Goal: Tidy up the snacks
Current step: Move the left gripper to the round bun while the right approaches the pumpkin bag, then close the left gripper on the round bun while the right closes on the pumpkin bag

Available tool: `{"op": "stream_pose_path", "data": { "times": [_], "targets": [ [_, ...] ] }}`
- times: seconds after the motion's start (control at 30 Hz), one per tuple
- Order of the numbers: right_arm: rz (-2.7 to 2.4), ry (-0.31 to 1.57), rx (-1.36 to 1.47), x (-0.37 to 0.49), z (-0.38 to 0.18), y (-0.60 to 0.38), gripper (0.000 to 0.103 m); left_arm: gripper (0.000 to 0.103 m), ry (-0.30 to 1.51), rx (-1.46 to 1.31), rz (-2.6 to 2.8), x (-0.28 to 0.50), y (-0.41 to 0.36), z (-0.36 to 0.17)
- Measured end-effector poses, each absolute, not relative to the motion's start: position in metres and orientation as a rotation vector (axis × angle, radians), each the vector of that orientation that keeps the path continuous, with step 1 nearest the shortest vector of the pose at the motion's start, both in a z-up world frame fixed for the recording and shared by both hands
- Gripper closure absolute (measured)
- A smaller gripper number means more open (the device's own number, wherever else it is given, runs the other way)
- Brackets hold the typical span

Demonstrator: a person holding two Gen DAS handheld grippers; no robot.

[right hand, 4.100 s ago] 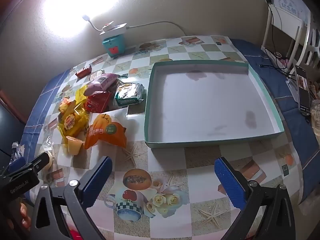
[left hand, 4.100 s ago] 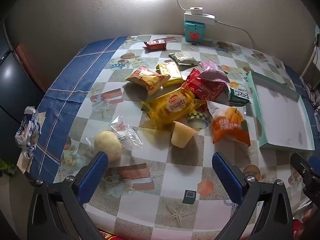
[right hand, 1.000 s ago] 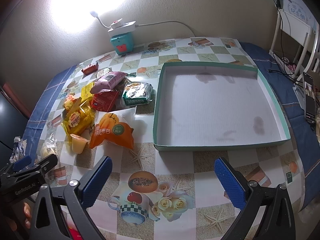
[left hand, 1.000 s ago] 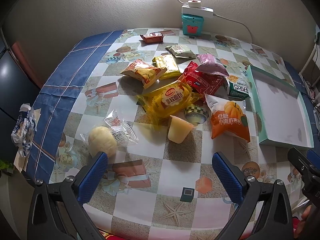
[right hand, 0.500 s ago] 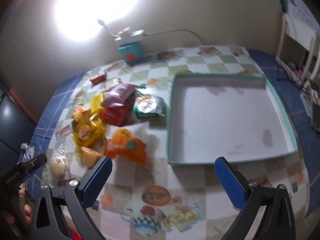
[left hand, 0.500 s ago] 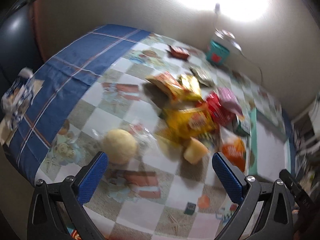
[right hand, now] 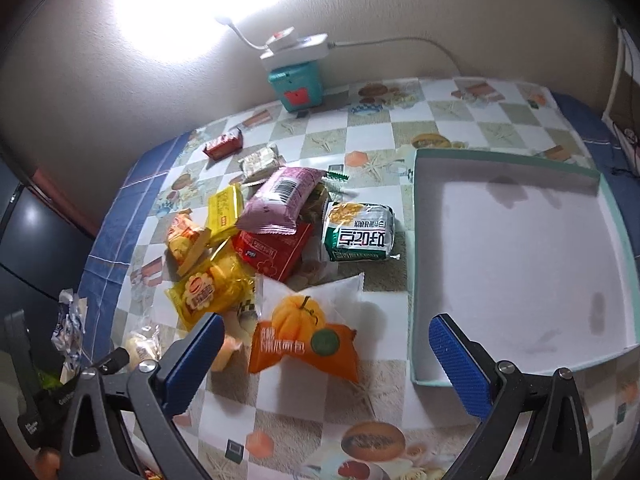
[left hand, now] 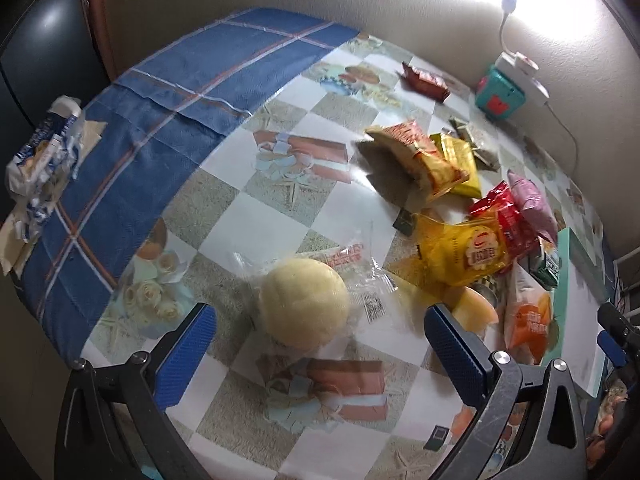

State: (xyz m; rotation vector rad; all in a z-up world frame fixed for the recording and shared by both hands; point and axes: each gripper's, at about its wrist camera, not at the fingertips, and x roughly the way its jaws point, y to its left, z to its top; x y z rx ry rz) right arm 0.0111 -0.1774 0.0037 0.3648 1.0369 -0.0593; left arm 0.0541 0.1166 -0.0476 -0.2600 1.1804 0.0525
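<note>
A pile of snack packets lies on the checkered tablecloth. A round pale bun in clear wrap [left hand: 303, 309] sits just ahead of my open, empty left gripper [left hand: 316, 344], between its fingers. Behind it lie a yellow packet [left hand: 466, 254], a red packet [left hand: 506, 216], a pink packet [left hand: 532, 202] and an orange packet [left hand: 528, 320]. My right gripper [right hand: 324, 350] is open and empty over the orange pumpkin packet [right hand: 304, 340]. A green-and-white packet [right hand: 358, 238] lies beside the empty teal-rimmed white tray [right hand: 412, 280].
A teal box with a power strip and lamp [right hand: 296, 80] stands at the wall. A small red packet [right hand: 223, 144] lies at the back. A crumpled wrapper [left hand: 40, 152] hangs at the table's left edge. A jelly cup [left hand: 476, 312] lies by the orange packet.
My left gripper has swung left and closer, so the bun now lies between its fingers. My right gripper has moved left and forward toward the orange packet. Both stay open.
</note>
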Motion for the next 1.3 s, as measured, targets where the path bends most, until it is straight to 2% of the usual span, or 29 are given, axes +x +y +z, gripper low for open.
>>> {"op": "stream_pose_path", "data": {
  "times": [0.23,0.8,0.93,1.0,1.13,1.3],
  "targets": [
    [-0.032,1.151,0.300,0.037,-0.028,-0.153,0.000,0.000,1.252,-0.256,0.084,0.075,0.120,-0.075],
    [-0.049,1.247,0.250,0.055,-0.063,-0.137,0.000,0.000,1.278,-0.287,0.108,0.096,0.117,-0.093],
    [-0.051,1.248,0.243,0.056,-0.064,-0.135,0.004,0.002,1.276,-0.307,0.110,0.093,0.120,-0.092],
    [-0.052,1.247,0.243,0.056,-0.064,-0.134,0.006,0.008,1.273,-0.315,0.111,0.092,0.121,-0.090],
    [-0.042,1.247,0.244,0.057,-0.065,-0.132,0.013,0.010,1.267,-0.321,0.107,0.089,0.121,-0.089],
    [-0.038,1.244,0.241,0.057,-0.065,-0.131,0.015,0.012,1.265,-0.320,0.106,0.087,0.121,-0.088]
  ]
}}
